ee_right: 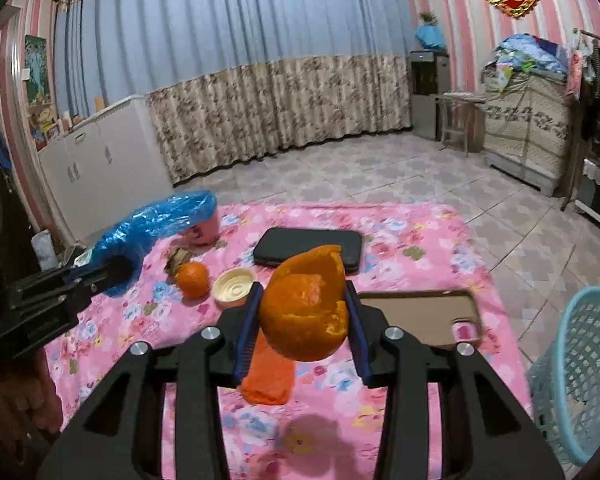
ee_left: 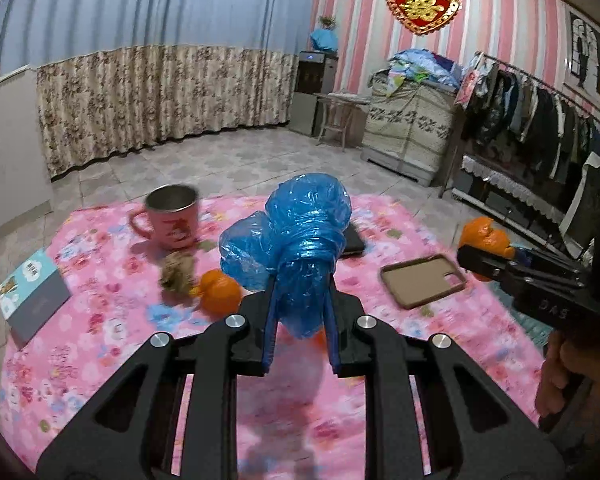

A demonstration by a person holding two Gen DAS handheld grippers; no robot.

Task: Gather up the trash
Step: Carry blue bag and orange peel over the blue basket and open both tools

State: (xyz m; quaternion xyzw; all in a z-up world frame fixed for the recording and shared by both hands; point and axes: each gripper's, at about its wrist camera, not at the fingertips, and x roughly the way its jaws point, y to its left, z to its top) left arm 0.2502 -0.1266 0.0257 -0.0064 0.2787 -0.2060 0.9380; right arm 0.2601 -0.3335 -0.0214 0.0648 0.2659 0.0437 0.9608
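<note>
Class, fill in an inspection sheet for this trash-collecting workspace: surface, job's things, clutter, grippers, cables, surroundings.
Surface: pink floral cloth on a tiled floor.
Job's things: blue plastic bag; orange peel; crumpled brown scrap; teal mesh basket at the right.
Clutter: pink mug, whole orange, phone case, black pouch, small lid, booklet.
Grippers: left gripper shut on the bag; right gripper shut on the peel.
Cables: nothing seen.
Surroundings: curtains, cabinet, clothes rack.

basket (ee_right: 576, 376) right of table (ee_right: 400, 232)
</note>
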